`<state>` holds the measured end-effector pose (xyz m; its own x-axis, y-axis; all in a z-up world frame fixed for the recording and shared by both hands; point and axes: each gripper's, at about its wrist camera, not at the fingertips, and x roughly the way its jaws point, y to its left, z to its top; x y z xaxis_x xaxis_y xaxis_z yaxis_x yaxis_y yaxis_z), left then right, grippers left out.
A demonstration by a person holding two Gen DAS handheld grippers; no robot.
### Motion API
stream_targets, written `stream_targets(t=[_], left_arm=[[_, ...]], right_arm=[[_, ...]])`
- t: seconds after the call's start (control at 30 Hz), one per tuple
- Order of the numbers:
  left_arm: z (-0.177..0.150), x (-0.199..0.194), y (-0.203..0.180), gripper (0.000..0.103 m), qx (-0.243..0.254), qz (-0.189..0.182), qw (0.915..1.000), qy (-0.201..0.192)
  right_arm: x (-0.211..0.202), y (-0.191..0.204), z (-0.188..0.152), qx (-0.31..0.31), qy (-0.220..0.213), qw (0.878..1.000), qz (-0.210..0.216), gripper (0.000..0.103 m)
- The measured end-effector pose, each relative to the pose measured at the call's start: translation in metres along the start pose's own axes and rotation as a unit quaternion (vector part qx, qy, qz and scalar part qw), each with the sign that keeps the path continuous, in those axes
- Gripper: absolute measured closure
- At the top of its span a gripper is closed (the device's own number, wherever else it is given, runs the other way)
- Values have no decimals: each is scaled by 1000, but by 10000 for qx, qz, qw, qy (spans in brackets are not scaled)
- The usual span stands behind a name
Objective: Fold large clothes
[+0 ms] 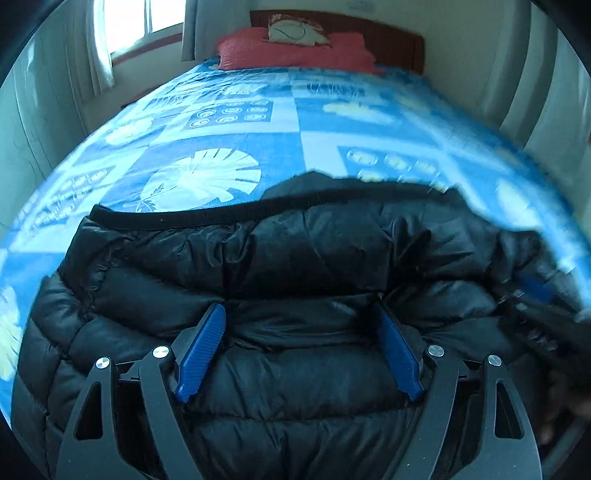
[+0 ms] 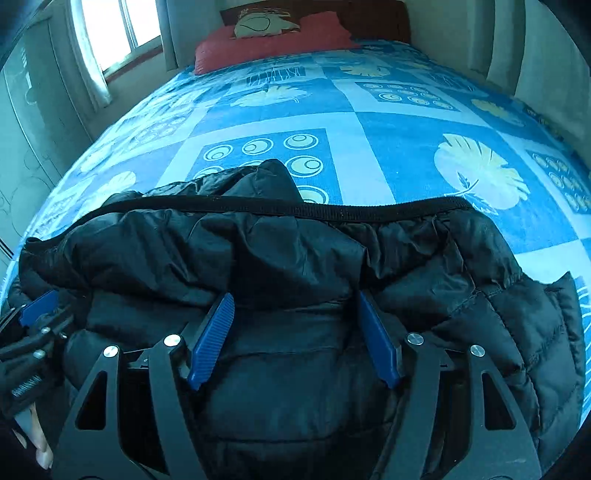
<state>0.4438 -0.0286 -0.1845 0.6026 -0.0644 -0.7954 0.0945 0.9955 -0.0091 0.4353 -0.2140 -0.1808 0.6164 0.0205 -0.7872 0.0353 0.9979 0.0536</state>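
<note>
Left wrist view: one black puffer jacket (image 1: 280,266) lies across the near end of one bed, on a blue bedspread (image 1: 229,125) printed with pale leaves and circles. One black ribbed hem band (image 1: 207,212) runs along the jacket's far edge. The left gripper (image 1: 295,343) hangs over the quilted fabric with its two blue pads (image 1: 201,350) spread wide; jacket fabric shows between them, but the pads are not clamped on it, so the tongs are released. At the right edge, blurred, part of the right gripper (image 1: 543,325) is visible over the jacket; its state cannot be told from here. At the far end lie one red pillow (image 1: 295,51) and one pale patterned cushion (image 1: 295,31) against one dark headboard (image 1: 399,37). One window (image 1: 140,18) with curtains stands far left.

Right wrist view: the same single jacket (image 2: 295,266) occupies the near part of the bedspread (image 2: 388,122), hem band (image 2: 295,206) far, a sleeve or fold peaking beyond it. The right gripper (image 2: 295,339) is over the jacket, its two blue pads (image 2: 212,339) apart and unclenched, with fabric between them and not pinched. The left gripper (image 2: 37,321) appears at the near left edge, one blue pad visible. One red pillow (image 2: 273,44) and one window (image 2: 110,29) sit far.
</note>
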Motion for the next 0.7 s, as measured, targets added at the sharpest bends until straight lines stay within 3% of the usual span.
stream_targets(t=[0.1,0.27,0.4,0.5,0.57,0.7], left_arm=[[0,-12,-2,24,138,145,9998,48],[-24,-71,26,24,-228,-274,9979,-539],[-40,-56,36,24,-253,-263,9988,-325],[-42,-41,29,22,-117,-107,9993,-332],[-41,-44,26,22,-46,-24,9994,-333],[-56,-81,42,22,-223,-352,9979,-505]], right_arm=[[-24,3,-3,-47,-148,9999,55,36],[-76,0,-33,-252,-690,9971,187,36],[-53,-5,-55,-215,-366,9987,273,35],[-48,-8,-52,-69,-328,9987,388,33],[-57,-10,-52,-33,-345,9986,400,34],[-103,-29,-72,125,-637,9973,347,33]])
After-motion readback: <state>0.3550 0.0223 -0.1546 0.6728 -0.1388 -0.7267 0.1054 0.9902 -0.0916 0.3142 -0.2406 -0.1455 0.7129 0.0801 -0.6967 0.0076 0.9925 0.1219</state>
